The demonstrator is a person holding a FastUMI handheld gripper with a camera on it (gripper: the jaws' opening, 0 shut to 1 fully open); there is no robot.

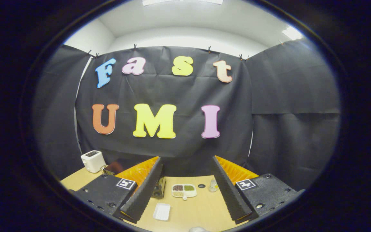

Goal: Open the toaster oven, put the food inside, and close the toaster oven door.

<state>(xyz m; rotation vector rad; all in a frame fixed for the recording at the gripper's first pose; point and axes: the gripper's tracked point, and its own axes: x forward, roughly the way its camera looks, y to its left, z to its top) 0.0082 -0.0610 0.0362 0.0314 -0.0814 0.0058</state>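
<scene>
My gripper is open, held high above a wooden table, and nothing sits between its fingers. A dark boxy appliance, likely the toaster oven, stands on the table and is mostly hidden behind the left finger; I cannot tell how its door stands. Between the fingers and below them lies a white sectioned dish holding brown, green and pale food. A small empty white tray lies closer to me, just right of the left finger.
A white pop-up toaster stands at the table's far left corner. A small black ring and a clear little jar sit beside the right finger. Black cloth walls enclose the table on three sides.
</scene>
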